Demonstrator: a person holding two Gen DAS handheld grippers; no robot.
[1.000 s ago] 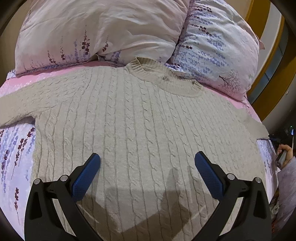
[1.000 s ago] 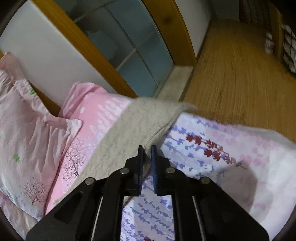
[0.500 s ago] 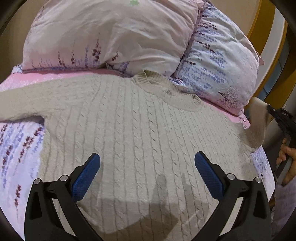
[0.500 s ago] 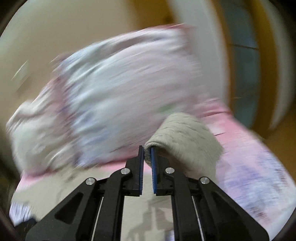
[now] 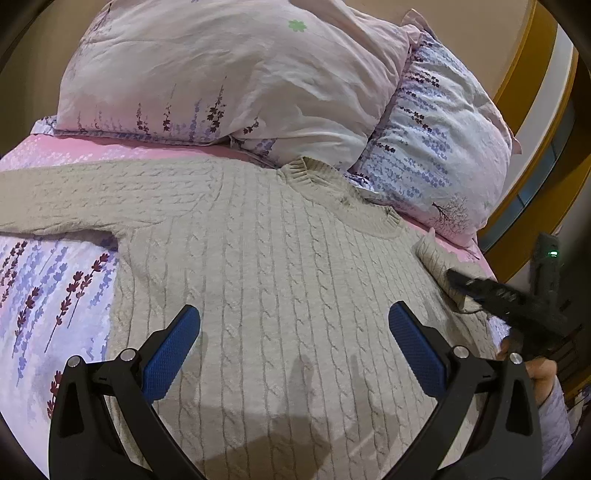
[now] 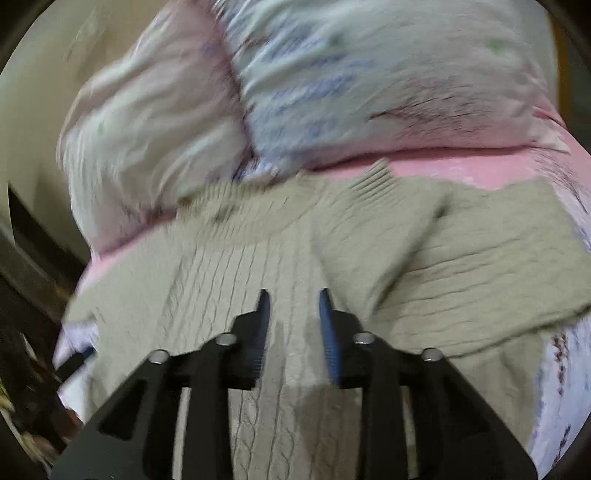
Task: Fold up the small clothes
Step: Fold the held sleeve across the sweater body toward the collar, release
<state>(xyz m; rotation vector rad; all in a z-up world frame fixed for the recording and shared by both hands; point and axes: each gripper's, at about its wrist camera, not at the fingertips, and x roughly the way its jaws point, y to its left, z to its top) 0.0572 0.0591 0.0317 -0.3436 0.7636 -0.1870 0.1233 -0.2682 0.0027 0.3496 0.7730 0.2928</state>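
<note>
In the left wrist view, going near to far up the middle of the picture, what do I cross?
Sweater body → ribbed collar → pink-and-white floral pillow → beige wall.

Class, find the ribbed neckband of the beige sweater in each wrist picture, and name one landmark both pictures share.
Left wrist view: the neckband sits right of centre, below the pillows.
Right wrist view: the neckband is blurred, left of centre, above the right hand-held gripper.
Shared landmark: the lavender-print pillow touching the neckband.
</note>
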